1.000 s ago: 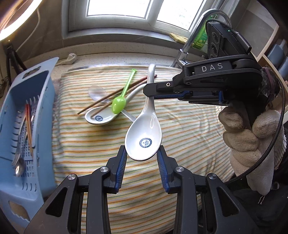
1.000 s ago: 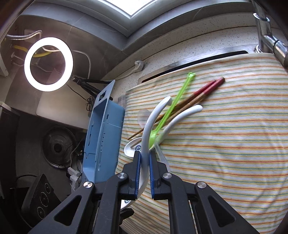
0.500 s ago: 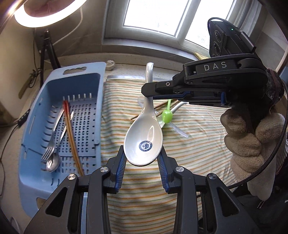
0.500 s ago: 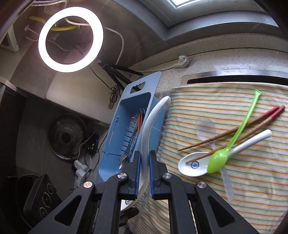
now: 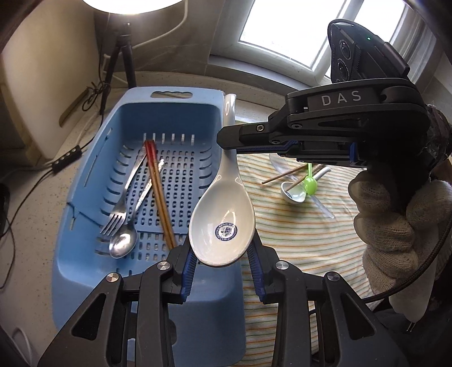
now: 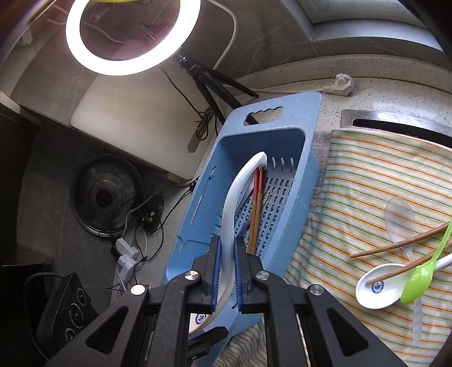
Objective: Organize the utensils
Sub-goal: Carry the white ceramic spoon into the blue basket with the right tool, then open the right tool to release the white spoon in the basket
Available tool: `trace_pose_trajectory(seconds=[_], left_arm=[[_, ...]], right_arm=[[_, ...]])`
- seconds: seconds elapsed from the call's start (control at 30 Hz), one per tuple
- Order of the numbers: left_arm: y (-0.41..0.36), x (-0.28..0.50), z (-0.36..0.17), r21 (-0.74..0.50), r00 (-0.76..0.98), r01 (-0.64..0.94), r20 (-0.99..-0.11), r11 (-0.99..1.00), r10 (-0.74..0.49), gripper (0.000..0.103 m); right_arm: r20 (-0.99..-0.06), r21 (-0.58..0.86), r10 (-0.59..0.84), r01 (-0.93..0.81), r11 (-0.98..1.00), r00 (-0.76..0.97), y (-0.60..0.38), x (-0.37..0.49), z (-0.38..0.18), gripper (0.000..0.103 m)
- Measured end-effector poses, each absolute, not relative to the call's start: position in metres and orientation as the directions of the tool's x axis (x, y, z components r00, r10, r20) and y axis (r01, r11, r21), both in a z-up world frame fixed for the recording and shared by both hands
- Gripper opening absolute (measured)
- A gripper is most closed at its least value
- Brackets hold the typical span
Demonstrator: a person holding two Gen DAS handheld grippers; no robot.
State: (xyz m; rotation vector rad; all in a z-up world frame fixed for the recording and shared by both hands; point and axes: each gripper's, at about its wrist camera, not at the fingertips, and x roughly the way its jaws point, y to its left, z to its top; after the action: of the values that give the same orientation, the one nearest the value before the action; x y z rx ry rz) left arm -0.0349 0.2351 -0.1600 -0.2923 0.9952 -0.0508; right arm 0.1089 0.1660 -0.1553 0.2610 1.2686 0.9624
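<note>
The right gripper (image 5: 226, 138) bears "DAS" in pale letters on its black body; the white spoon's (image 5: 221, 223) blue round emblem is unreadable.

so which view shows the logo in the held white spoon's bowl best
The left wrist view: the white ceramic spoon faces the camera, its blue round logo unobstructed. In the right wrist view the spoon is edge-on, with only a logo sliver below the right gripper.

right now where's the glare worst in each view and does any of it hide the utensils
Left wrist view: the lamp and the window are blown out white along the top edge; the white spoon carries only soft sheen, its logo readable. Right wrist view: the ring light burns out at top left, while the blue basket and the striped cloth stay evenly lit. Fisheye bending curves the edges in both.
</note>
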Motion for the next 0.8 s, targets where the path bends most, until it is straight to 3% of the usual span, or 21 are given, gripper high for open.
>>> trace_pose_trajectory(seconds=[0.47,0.7,0.8], left_arm=[[0.245,-0.039,-0.175,-0.272,0.506,-0.124,-0.845,0.954,-0.175,0.032],[0.245,-0.04,-0.172,-0.27,0.511,-0.131,-0.843,0.954,-0.169,0.032],[0.244,-0.042,-0.17,-0.263,0.515,-0.133,-0.842,0.956,-0.16,0.032]], right_arm=[[-0.732,0.617,0.681,-0.448,0.647,-0.026,0.183,0.107,-0.175,0.012],[-0.716,0.619,0.698,-0.467,0.631,-0.006,0.176,0.105,-0.166,0.036],[-0.709,0.618,0.705,-0.478,0.624,0.002,0.175,0.104,-0.161,0.038]])
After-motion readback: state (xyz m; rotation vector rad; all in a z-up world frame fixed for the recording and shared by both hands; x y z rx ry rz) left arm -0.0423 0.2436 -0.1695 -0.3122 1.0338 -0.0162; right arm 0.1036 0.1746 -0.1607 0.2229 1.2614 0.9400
